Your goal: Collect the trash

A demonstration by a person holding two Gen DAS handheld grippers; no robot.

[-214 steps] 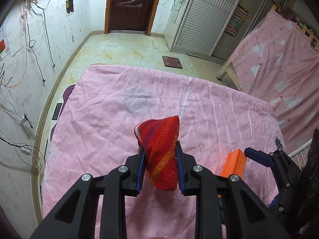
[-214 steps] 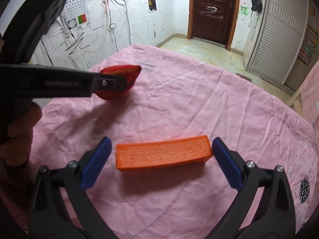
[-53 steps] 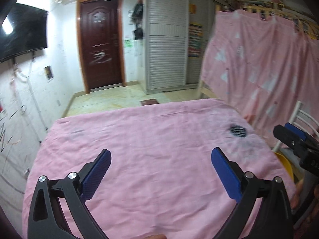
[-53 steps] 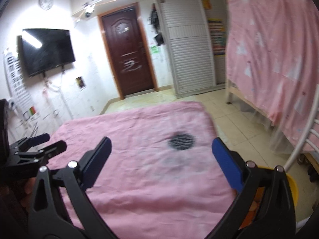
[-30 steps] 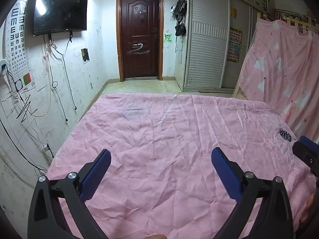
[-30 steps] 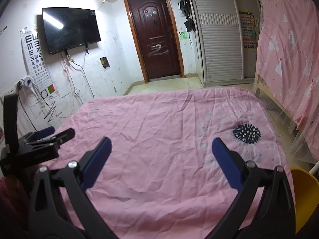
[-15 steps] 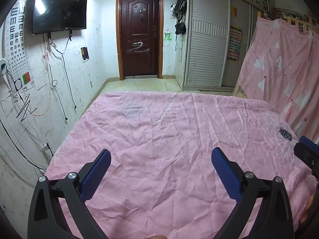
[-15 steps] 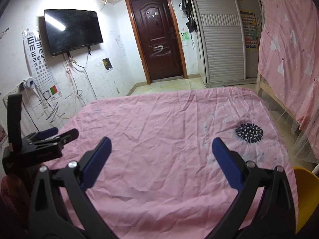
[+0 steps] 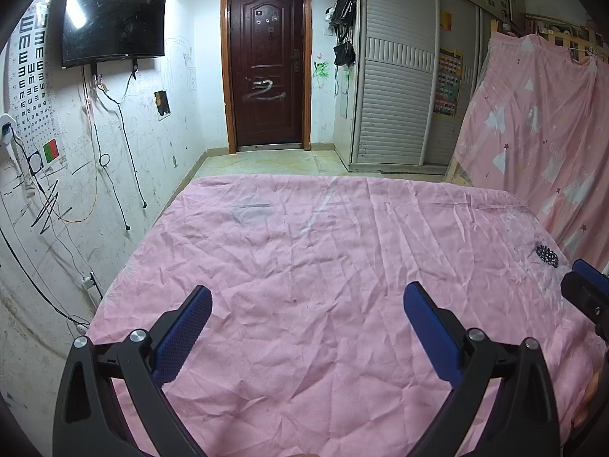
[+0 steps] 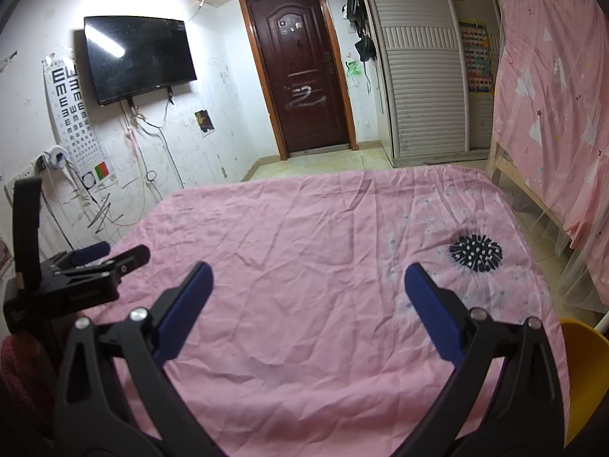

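No trash shows in either view. My left gripper (image 9: 307,299) is open and empty above the near part of the pink-covered table (image 9: 323,251). My right gripper (image 10: 307,280) is open and empty above the same pink cloth (image 10: 304,236). The left gripper also shows in the right wrist view (image 10: 110,257) at the left edge, side on. The tip of the right gripper shows in the left wrist view (image 9: 588,285) at the right edge. A yellow bin rim (image 10: 582,361) sits beside the table's right near corner.
The cloth has a black flower print (image 10: 475,253) near its right side. A pink curtain (image 10: 552,114) on a wooden frame hangs to the right. A dark door (image 9: 266,72), a white wardrobe (image 9: 396,95) and a wall TV (image 9: 112,19) stand beyond.
The red cloth and orange box seen seven seconds ago are gone from view and both grippers are open. Over the last second both grippers have barely moved.
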